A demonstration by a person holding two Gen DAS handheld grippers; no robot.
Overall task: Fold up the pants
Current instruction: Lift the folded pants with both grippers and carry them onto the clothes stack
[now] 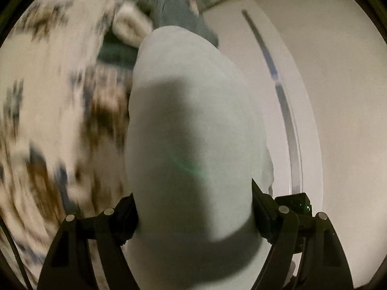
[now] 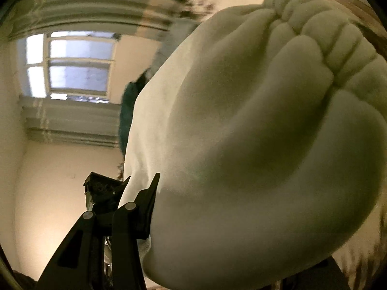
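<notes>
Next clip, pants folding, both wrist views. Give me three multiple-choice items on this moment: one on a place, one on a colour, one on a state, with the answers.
1. Where does the cloth sit in the left wrist view?
A. between the two fingers
B. far off on the bed
C. out of view

2. What colour are the pants?
A. red
B. white
C. black

3. What is the right gripper doing?
A. hanging with nothing in it
B. clamped on the cloth
C. resting on the window

Answers: 1 A, the pants fill the gap of the left gripper. 2 B, pale white cloth in both views. 3 B, the right gripper's visible finger presses into bunched cloth.

Pale pants (image 1: pixel 193 125) bulking ahead, wall (image 1: pixel 343 96) close right, patterned bedding (image 1: pixel 48 96) left.
</notes>
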